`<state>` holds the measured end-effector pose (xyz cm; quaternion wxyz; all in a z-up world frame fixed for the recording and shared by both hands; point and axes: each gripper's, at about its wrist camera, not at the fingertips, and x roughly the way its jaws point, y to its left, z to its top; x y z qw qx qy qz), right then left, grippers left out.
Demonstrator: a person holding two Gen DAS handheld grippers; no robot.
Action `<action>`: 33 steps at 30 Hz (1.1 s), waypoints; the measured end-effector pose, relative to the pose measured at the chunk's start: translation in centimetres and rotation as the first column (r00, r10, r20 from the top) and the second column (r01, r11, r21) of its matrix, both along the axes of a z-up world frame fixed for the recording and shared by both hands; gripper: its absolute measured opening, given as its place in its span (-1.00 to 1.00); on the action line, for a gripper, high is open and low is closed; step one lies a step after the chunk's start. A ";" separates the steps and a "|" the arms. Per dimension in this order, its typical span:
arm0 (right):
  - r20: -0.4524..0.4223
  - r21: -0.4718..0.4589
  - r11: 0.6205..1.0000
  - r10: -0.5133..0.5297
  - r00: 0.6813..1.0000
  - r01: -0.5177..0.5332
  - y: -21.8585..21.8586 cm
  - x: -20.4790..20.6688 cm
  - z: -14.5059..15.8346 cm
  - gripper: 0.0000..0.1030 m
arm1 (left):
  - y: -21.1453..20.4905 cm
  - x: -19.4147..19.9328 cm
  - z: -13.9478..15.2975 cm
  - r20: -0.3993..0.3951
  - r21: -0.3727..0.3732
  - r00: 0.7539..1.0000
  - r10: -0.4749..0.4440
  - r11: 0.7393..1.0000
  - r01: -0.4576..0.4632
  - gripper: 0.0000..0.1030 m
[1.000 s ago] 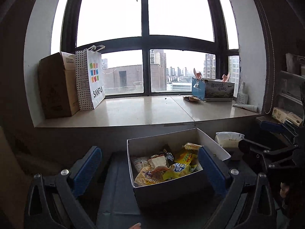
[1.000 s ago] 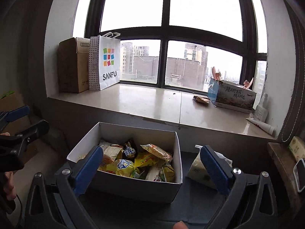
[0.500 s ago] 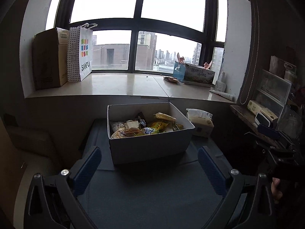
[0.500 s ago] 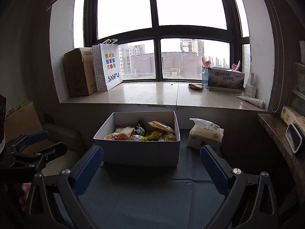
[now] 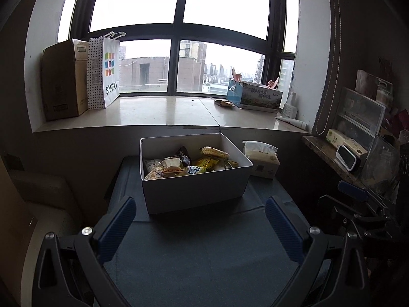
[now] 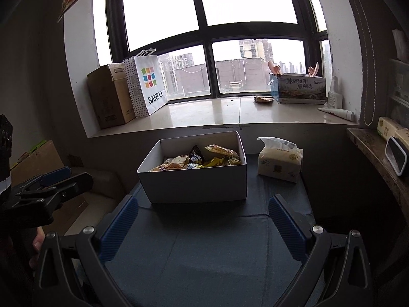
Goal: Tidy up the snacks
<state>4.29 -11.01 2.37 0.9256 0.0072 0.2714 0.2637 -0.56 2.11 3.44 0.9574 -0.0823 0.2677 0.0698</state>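
Note:
A white cardboard box (image 5: 194,192) (image 6: 196,184) stands on the dark blue table (image 5: 204,255) (image 6: 209,250), filled with several snack packets (image 5: 190,165) (image 6: 199,160), yellow, orange and dark ones. My left gripper (image 5: 200,230) is open, well short of the box, with nothing between its blue pads. My right gripper (image 6: 204,227) is open too, equally far back and empty. The left gripper also shows at the left edge of the right wrist view, and the right gripper at the right edge of the left wrist view.
A tissue pack (image 5: 262,160) (image 6: 280,160) sits right of the box. The windowsill (image 5: 158,112) holds a brown carton (image 5: 62,81), a SANFU paper bag (image 5: 104,71) and a printed box (image 5: 255,94). A shelf (image 5: 329,153) with clutter stands at the right.
Both grippers have pulled back and up from the box, which now looks smaller and farther off. More of the blue table shows in front. Both stayed open.

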 end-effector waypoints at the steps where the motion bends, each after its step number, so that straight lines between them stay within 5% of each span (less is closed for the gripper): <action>1: 0.001 0.002 1.000 0.001 1.000 -0.001 0.0 -0.1 0.0 1.00 | 0.0 0.0 0.0 -0.001 0.000 1.000 0.001 1.000 -0.001 1.00; 33: -0.005 -0.018 1.000 0.003 1.000 -0.003 0.4 -0.4 0.0 1.00 | -0.1 -0.2 -0.2 -0.009 0.014 1.000 -0.013 1.000 0.013 1.00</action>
